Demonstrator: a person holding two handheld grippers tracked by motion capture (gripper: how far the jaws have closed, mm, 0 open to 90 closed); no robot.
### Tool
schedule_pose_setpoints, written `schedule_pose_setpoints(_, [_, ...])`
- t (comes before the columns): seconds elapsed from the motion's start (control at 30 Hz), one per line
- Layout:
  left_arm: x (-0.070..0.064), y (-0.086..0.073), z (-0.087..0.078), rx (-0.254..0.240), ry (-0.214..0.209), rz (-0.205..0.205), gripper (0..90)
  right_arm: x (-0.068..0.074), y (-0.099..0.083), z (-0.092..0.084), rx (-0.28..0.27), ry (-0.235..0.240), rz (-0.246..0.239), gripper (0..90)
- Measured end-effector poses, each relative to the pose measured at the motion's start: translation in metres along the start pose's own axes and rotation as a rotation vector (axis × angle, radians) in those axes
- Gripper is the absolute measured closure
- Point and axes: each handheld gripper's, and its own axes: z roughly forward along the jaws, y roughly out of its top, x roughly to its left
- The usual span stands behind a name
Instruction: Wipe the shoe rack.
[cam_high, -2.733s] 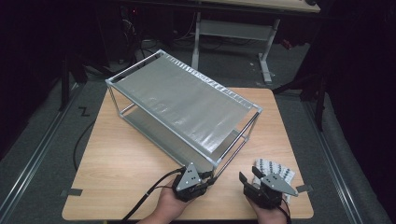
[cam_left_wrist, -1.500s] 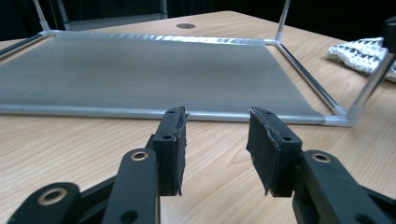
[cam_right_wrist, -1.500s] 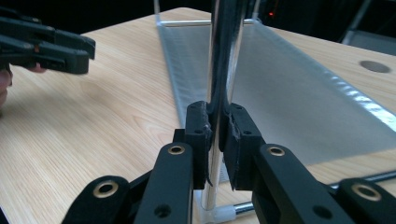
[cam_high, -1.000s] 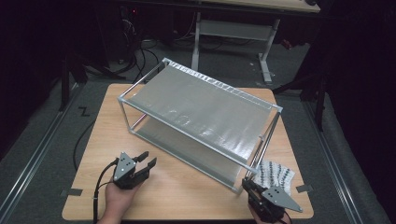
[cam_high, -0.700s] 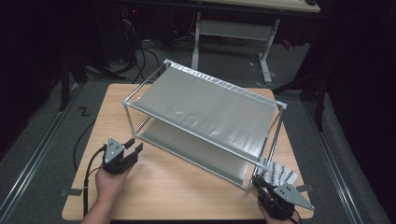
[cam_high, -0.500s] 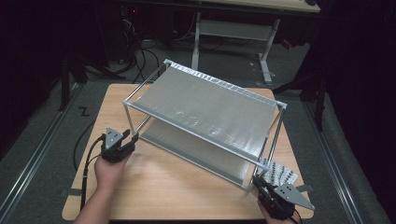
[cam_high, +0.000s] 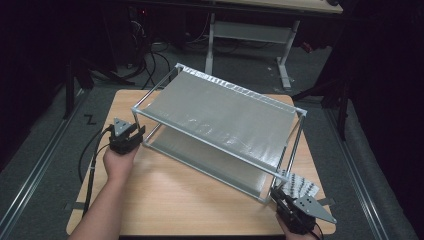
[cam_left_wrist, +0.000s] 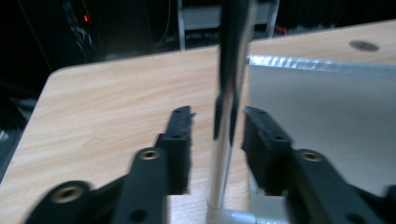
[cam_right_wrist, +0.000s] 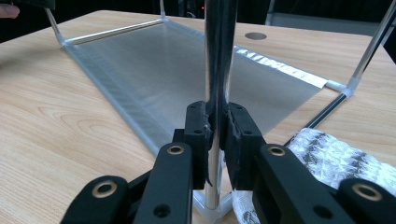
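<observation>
A two-tier rack of thin metal posts and silver fabric shelves stands skewed on the wooden table. In the high view my left gripper is at the rack's near-left corner. In the left gripper view its jaws straddle the corner post. They have just been closing, and a gap shows on each side of the post. My right gripper is at the near-right corner, shut on that corner's post just above its foot, both pads pressing on it.
A folded black-and-white patterned bundle lies on the table right beside my right gripper. The table's front edge is close behind both hands. A round hole is in the tabletop beyond the rack. Desk legs and cables fill the dark floor behind.
My left hand has moved from the table's front left and away to the rack's near-left post, jaws now around it. The rack has turned since the earliest frame. The right gripper keeps its grip.
</observation>
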Motion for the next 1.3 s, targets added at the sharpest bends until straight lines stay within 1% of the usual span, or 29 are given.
schedule_pose_setpoints(0.03, [0.001, 0.000, -0.001, -0.002, -0.002, 0.002, 67.8, 0.000, 0.000, 0.000, -0.001, 0.001, -0.001, 80.3])
schedule_pose_setpoints(0.1, [0.002, 0.001, -0.002, -0.019, -0.016, -0.008, 69.7, 0.000, 0.000, 0.001, -0.003, 0.002, -0.002, 80.3])
schedule_pose_setpoints(0.17, [0.004, 0.002, -0.002, -0.022, -0.015, -0.009, 70.2, 0.000, 0.000, 0.001, -0.003, 0.002, -0.004, 80.3])
schedule_pose_setpoints(0.2, [0.004, 0.003, -0.002, -0.024, -0.023, -0.009, 71.5, 0.000, 0.000, 0.001, -0.004, 0.002, -0.004, 80.3])
schedule_pose_setpoints(0.27, [0.005, 0.004, -0.002, -0.019, -0.028, 0.005, 73.6, 0.001, 0.000, 0.002, -0.003, 0.000, -0.005, 80.4])
schedule_pose_setpoints(0.33, [0.004, 0.005, -0.002, -0.014, -0.037, 0.014, 79.8, 0.002, 0.000, 0.002, -0.002, 0.000, -0.006, 80.3])
schedule_pose_setpoints(0.4, [0.003, 0.005, -0.004, -0.010, -0.032, 0.012, 80.4, 0.002, 0.000, 0.002, -0.001, -0.002, -0.007, 80.4])
schedule_pose_setpoints(0.5, [0.004, 0.000, -0.011, -0.018, -0.031, 0.013, 80.6, 0.002, 0.000, 0.002, -0.004, 0.000, -0.004, 80.4])
schedule_pose_setpoints(0.57, [0.005, -0.004, -0.021, -0.020, -0.027, 0.011, 80.7, 0.001, 0.000, 0.003, -0.006, 0.001, -0.006, 80.4])
schedule_pose_setpoints(0.63, [0.005, -0.012, -0.036, -0.025, -0.016, 0.016, 80.7, -0.001, 0.001, 0.004, -0.007, 0.002, -0.002, 80.4])
schedule_pose_setpoints(0.7, [0.006, -0.019, -0.046, -0.034, -0.013, 0.006, 80.7, -0.002, 0.001, 0.006, -0.007, 0.004, 0.004, 80.3])
schedule_pose_setpoints(0.73, [0.007, -0.025, -0.055, -0.043, -0.009, -0.004, 80.8, -0.002, 0.001, 0.007, -0.008, 0.003, 0.005, 80.3])
schedule_pose_setpoints(0.77, [0.007, -0.028, -0.060, -0.045, -0.005, -0.007, 80.8, -0.002, 0.002, 0.008, -0.008, 0.003, 0.004, 80.2])
schedule_pose_setpoints(0.8, [0.007, -0.034, -0.070, -0.047, 0.003, -0.004, 80.7, -0.001, 0.002, 0.009, -0.009, 0.000, 0.006, 80.2])
schedule_pose_setpoints(0.87, [0.005, -0.042, -0.082, -0.060, 0.009, -0.008, 80.7, -0.002, 0.003, 0.012, -0.009, -0.005, 0.008, 80.1])
schedule_pose_setpoints(0.9, [0.005, -0.046, -0.090, -0.066, 0.012, -0.003, 80.6, -0.003, 0.004, 0.014, -0.008, -0.008, 0.008, 80.2])
schedule_pose_setpoints(1.0, [0.004, -0.056, -0.112, -0.081, 0.014, -0.013, 80.7, -0.005, 0.007, 0.020, -0.004, -0.013, 0.014, 80.2])
schedule_pose_setpoints(1.13, [0.005, -0.065, -0.132, -0.079, 0.010, -0.015, 80.7, -0.006, 0.013, 0.032, 0.006, -0.021, 0.013, 80.3])
schedule_pose_setpoints(1.17, [0.005, -0.067, -0.136, -0.080, 0.014, -0.015, 80.8, -0.007, 0.014, 0.035, 0.009, -0.020, 0.012, 80.3])
schedule_pose_setpoints(1.3, [0.005, -0.074, -0.146, -0.088, 0.021, -0.022, 80.7, -0.007, 0.021, 0.047, 0.021, -0.028, 0.000, 80.4])
